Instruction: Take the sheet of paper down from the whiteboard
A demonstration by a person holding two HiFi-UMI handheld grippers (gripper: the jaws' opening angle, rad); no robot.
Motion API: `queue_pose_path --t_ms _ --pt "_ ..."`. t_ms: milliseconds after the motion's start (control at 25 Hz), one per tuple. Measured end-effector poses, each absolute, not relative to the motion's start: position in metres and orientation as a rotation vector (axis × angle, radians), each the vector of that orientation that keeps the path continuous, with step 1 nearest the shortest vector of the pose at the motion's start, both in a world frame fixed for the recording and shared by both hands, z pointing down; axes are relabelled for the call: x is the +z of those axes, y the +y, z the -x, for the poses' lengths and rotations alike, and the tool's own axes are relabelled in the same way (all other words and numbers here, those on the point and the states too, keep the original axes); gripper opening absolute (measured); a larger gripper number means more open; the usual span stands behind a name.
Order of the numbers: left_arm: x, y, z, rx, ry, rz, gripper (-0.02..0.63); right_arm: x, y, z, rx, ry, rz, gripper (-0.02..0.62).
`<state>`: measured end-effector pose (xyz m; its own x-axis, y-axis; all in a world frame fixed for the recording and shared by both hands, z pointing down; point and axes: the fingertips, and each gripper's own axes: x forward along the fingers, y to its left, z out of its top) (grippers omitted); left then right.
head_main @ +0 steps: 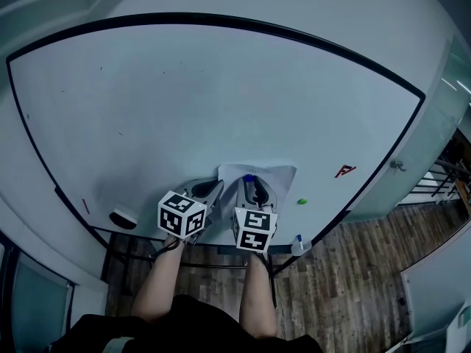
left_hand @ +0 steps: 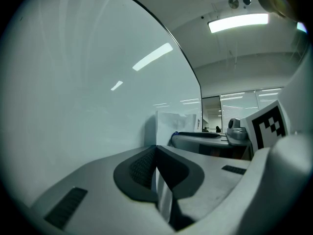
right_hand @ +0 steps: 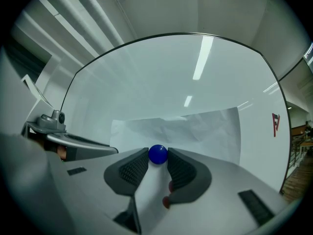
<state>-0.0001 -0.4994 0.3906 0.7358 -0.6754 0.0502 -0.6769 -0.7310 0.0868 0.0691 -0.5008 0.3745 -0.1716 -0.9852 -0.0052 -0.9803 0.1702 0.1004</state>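
The thin white sheet of paper (head_main: 274, 176) was found lying flat against the lower middle of the large white whiteboard (head_main: 221, 101), pinned there by a small round blue magnet (right_hand: 157, 154). The left gripper (left_hand: 156, 153) was clenched on the sheet's left edge, and a thin white strip of paper was seen running between its pads. The right gripper (right_hand: 157, 163) was closed around the blue magnet, which was held at the tips of its two ribbed pads.

The sheet was judged to be very light, limp and easily creased or torn; faint wrinkles were already visible across it in the right gripper view. A pinch at a free edge, as taken by the left gripper, was considered the proper hold, since nothing else can be gripped on a sheet flat against the board. The magnet was judged hard and smooth, so it might slip from the pads. Were the sheet dragged from under a seated magnet, tearing would be likely.
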Motion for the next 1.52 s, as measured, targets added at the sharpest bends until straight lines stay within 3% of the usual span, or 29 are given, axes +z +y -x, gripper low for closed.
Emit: queue_pose_path --t_ms 1520 --pt "0.399 -0.501 0.022 -0.018 -1.152 -2.760 0.021 0.378 -0.500 -0.079 -0.099 -2.325 -1.997 0.133"
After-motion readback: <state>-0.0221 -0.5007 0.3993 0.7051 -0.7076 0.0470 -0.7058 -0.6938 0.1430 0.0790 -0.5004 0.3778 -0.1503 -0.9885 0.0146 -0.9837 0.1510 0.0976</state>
